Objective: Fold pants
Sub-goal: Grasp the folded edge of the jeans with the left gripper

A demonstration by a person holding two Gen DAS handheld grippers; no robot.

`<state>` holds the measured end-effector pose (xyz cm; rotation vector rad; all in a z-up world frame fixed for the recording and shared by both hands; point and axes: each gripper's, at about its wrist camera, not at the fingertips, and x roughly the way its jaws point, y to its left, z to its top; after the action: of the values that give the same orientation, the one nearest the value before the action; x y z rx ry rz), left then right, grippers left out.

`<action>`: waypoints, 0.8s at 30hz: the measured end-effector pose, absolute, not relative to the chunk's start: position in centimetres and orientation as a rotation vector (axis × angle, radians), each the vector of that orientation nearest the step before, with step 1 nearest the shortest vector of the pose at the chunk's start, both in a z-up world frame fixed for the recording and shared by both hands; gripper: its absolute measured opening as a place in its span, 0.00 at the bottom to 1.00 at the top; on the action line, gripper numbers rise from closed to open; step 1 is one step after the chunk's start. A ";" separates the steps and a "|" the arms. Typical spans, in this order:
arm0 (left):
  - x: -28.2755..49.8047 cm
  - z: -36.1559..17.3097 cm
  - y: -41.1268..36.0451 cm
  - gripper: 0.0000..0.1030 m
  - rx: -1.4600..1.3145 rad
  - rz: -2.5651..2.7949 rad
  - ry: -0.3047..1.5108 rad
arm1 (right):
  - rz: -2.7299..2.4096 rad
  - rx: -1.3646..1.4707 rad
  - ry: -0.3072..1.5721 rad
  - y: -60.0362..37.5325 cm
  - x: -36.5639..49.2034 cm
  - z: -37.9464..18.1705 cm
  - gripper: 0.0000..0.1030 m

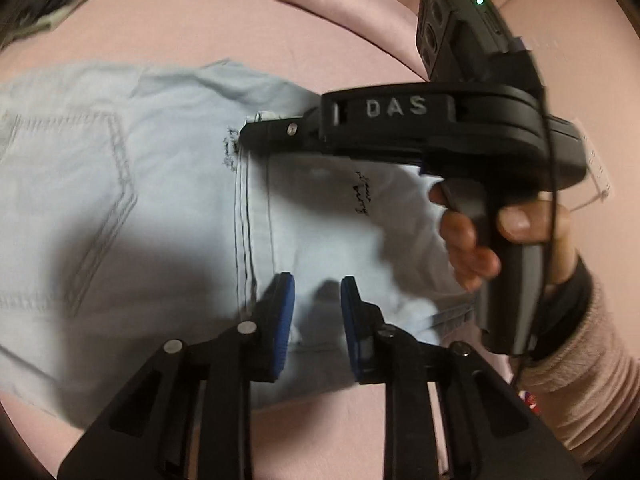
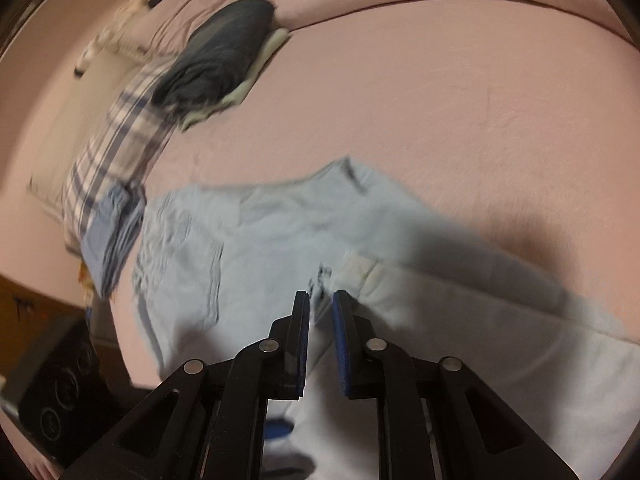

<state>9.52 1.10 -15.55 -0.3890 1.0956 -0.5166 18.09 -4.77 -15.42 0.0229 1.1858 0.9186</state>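
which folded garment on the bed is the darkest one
The dark grey folded garment, lying on top of a cream one at the far side; the plaid and light blue pants are paler.

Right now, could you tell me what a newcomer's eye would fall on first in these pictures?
The pale blue jeans spread over the pink bedsheet dominate both views. In the left wrist view the right gripper cuts across above them, fingertips near the waistband. Farther back lies a dark folded garment beside a plaid cloth.

I read "DAS" in raised letters on the right claw (image 1: 256, 136) body; the black scribbles on the pants (image 1: 160, 200) are illegible.
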 end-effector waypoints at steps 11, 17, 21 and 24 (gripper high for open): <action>9.1 -15.1 0.0 0.21 -0.375 -0.520 1.095 | 0.846 0.049 1.026 -14.0 14.8 -10.8 0.01; 9.9 -15.5 0.2 0.20 -0.370 -0.513 1.094 | 0.732 -0.115 0.997 -20.2 11.1 -11.5 0.01; 10.1 -15.8 0.3 0.17 -0.355 -0.507 1.093 | 0.684 -0.146 1.003 -23.6 7.7 -14.9 0.01; 10.1 -16.0 0.6 0.16 -0.356 -0.504 1.097 | 0.674 -0.092 0.993 -24.8 7.3 -14.2 0.01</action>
<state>10.12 0.56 -15.97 -0.3563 1.0972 -0.5036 7.27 -24.83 -14.24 -0.0918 0.9932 0.6736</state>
